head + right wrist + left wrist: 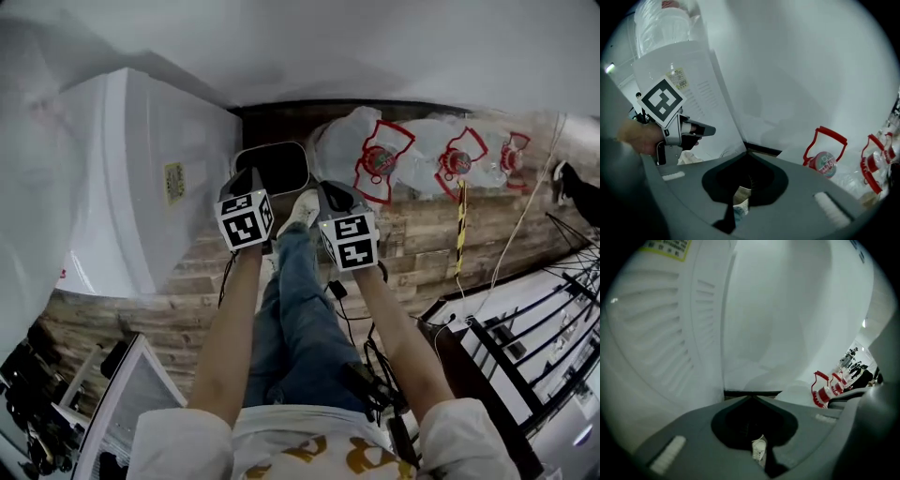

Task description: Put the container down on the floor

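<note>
Both claws are staying out of the work here. The left claw point(752, 398) is clenched, its jaw tips meeting with nothing between them, and the right claw point(749, 157) is likewise closed on nothing. Each gripper view is looking out over its joined jaws at a white wall, and a shoe point(303, 211) is showing through the gap behind the tips. A person is holding the two side by side at arm's length, marker cubes facing up. Just beyond them the container point(277, 167), a dark tub with a pale rim, is sitting on the plank floor point(431, 244), and the left claw is overlapping its near rim in the head view; contact cannot be told. The tub is standing against a white appliance point(141, 178) on its left, which is carrying a yellow label point(174, 183). On its right, water bottles point(441, 159) with red handles are lying wrapped in clear plastic along the wall.
</note>
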A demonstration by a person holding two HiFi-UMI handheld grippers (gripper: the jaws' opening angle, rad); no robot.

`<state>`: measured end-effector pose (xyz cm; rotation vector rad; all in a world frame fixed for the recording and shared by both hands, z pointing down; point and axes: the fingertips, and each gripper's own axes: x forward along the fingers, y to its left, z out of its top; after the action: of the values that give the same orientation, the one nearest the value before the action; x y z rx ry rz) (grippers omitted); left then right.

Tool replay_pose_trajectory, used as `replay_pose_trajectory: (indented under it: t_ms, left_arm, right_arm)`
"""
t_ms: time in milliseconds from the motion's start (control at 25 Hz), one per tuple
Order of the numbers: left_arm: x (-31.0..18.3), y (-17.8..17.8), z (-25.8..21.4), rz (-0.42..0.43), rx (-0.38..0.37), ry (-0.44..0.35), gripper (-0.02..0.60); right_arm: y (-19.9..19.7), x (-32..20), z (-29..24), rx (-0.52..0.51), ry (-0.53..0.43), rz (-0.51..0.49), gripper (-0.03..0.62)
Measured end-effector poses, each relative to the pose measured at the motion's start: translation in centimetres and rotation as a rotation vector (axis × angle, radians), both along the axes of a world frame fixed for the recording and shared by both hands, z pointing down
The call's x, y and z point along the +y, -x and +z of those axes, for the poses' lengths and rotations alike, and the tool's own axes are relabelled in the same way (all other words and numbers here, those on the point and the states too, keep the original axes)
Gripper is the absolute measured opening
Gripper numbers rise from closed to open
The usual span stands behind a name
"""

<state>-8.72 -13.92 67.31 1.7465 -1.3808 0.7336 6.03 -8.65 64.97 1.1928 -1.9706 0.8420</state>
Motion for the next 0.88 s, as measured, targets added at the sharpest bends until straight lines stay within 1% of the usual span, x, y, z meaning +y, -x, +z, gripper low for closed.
replay_pose_trajectory:
  t_ms: [160, 360, 560, 720, 880]
  left_arm:
    - [0.6, -0.5, -3.3, 0.023, 0.031, -0.008, 0.000]
    - [1.3, -1.1, -8.7, 0.114, 0.033, -0.069, 0.000]
    - [1.5, -1.7, -13.8, 0.156, 0.054, -0.116, 0.000]
    - [1.7, -1.8, -17.9, 0.178, 0.082, -0.149, 0.000]
    - [2.5, -2.4, -22.0, 0.220, 0.113, -0.176, 0.000]
  right_arm:
    - [0.0, 0.2, -3.1, 0.008, -0.028, 0.016, 0.028]
    - [-0.3, 1.1, -7.0, 0.038, -0.052, 0.047, 0.028]
    - [-1.3, 1.3, -12.0, 0.076, -0.106, 0.076, 0.028]
    - [-1.1, 1.2, -15.8, 0.075, -0.154, 0.075, 0.028]
    - [-1.5, 1.4, -18.7, 0.089, -0.195, 0.087, 0.028]
